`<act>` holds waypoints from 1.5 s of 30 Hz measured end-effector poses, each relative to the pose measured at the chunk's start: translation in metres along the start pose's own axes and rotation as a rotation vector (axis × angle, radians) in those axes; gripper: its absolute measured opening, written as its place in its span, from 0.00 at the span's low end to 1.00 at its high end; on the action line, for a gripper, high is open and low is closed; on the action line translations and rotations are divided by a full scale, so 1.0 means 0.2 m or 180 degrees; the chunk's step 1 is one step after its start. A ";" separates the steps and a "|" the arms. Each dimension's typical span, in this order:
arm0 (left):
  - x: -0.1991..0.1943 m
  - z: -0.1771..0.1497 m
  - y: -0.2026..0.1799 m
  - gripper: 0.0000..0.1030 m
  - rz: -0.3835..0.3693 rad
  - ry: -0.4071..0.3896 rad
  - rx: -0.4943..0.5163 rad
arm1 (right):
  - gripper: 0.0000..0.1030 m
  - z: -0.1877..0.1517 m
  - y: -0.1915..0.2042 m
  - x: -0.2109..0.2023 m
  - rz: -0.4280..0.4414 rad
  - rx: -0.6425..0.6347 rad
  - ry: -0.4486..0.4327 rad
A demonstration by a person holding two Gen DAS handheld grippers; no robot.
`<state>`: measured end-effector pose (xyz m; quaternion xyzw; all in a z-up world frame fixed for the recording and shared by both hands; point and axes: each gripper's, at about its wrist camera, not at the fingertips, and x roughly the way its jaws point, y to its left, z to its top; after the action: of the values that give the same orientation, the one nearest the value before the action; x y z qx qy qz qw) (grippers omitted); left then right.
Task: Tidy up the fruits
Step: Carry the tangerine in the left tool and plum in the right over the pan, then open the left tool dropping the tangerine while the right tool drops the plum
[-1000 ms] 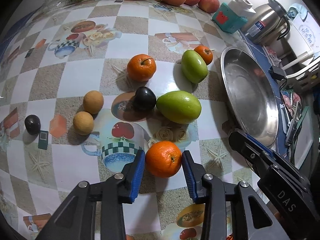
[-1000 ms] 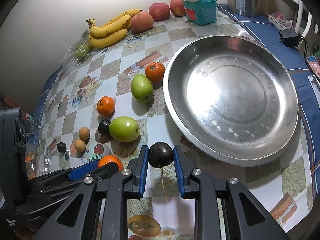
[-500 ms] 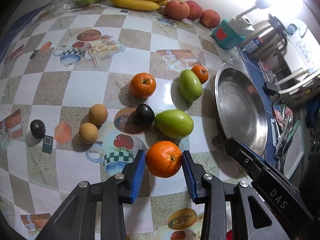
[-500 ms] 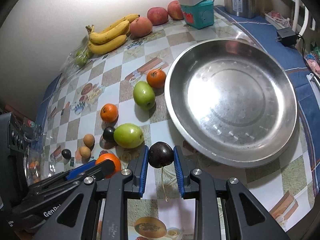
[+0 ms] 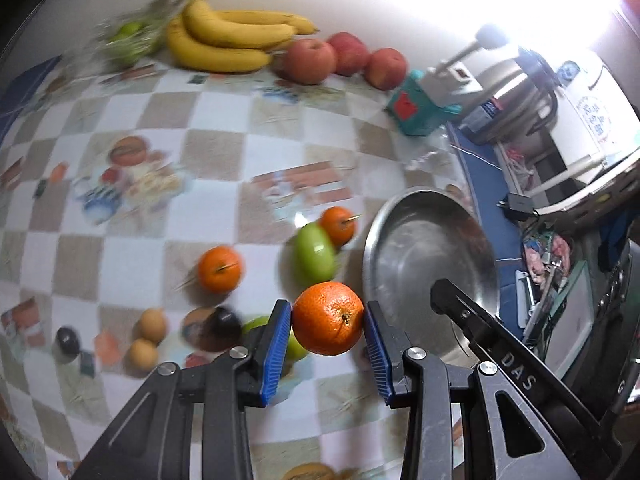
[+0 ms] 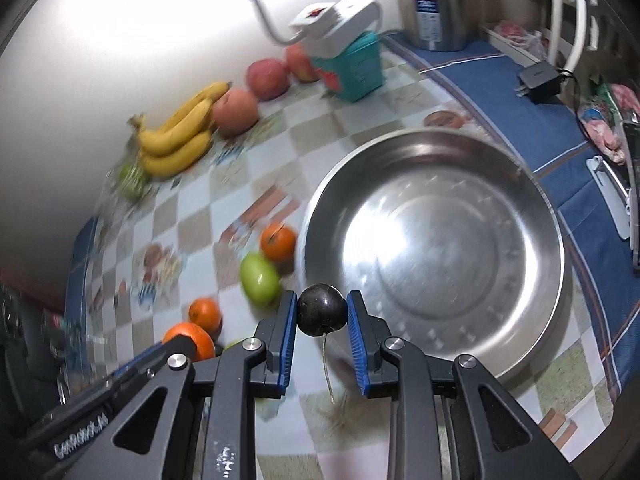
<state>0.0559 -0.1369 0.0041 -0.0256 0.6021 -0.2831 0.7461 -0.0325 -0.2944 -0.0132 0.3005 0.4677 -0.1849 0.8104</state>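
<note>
My left gripper [image 5: 327, 322] is shut on an orange mandarin [image 5: 328, 318] and holds it above the checkered table, just left of the steel bowl [image 5: 400, 216]. My right gripper [image 6: 322, 316] is shut on a dark plum [image 6: 322, 309] with a long stem, held near the bowl's [image 6: 532, 184] front-left rim. On the table lie two more mandarins [image 5: 220, 269] [image 5: 338, 224], a green fruit [image 5: 315, 254], a second green fruit partly hidden behind the left fingers, two tan round fruits [image 5: 152, 324], and two dark plums [image 5: 224, 320] [image 5: 66, 338].
Bananas [image 5: 228, 40] and red apples [image 5: 310, 58] line the far wall, with a bag of green fruit [image 5: 128, 40] beside them. A teal box [image 5: 418, 110] with a white lamp base, a steel kettle [image 6: 436, 0] and a charger [image 6: 540, 80] stand at the back right.
Both grippers have risen and moved toward the bowl, each carrying its fruit. The table fruits now look smaller and farther, with motion blur.
</note>
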 end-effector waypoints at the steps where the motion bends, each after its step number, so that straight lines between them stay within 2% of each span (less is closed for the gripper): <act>1: 0.02 0.02 -0.03 0.39 -0.0006 0.0025 0.0040 | 0.26 0.03 -0.02 0.00 -0.0017 0.0050 -0.0015; 9: 0.19 0.18 -0.24 0.39 -0.0107 0.0111 0.0288 | 0.26 0.19 -0.20 0.07 -0.0202 0.0353 -0.0060; 18: 0.41 0.22 -0.45 0.39 -0.0133 0.0268 0.0603 | 0.26 0.30 -0.42 0.13 -0.0504 0.0657 -0.0122; 26: 0.54 0.17 -0.47 0.39 -0.0045 0.0384 0.0685 | 0.26 0.29 -0.49 0.15 -0.0662 0.0707 -0.0109; 34: 0.54 0.15 -0.49 0.40 -0.0040 0.0381 0.0719 | 0.26 0.27 -0.49 0.17 -0.0717 0.0680 -0.0019; 36: 0.53 0.15 -0.49 0.45 -0.0033 0.0354 0.0735 | 0.27 0.27 -0.49 0.17 -0.0693 0.0696 0.0003; 38: 0.52 0.15 -0.49 0.52 -0.0008 0.0319 0.0738 | 0.34 0.27 -0.49 0.16 -0.0666 0.0708 0.0015; 39: 0.51 0.15 -0.49 0.52 0.0003 0.0313 0.0737 | 0.41 0.27 -0.49 0.15 -0.0659 0.0711 0.0007; 42: 0.47 0.16 -0.48 0.55 0.0009 0.0289 0.0711 | 0.43 0.27 -0.49 0.12 -0.0647 0.0707 -0.0037; 44: 0.43 0.17 -0.47 0.62 0.0035 0.0251 0.0672 | 0.45 0.27 -0.48 0.08 -0.0631 0.0695 -0.0071; 45: 0.42 0.17 -0.46 0.63 0.0059 0.0232 0.0661 | 0.51 0.27 -0.47 0.08 -0.0628 0.0690 -0.0079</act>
<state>0.0600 -0.2618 -0.0261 0.0678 0.5964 -0.3378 0.7250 -0.0448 -0.4021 -0.0354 0.3365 0.4621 -0.3168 0.7569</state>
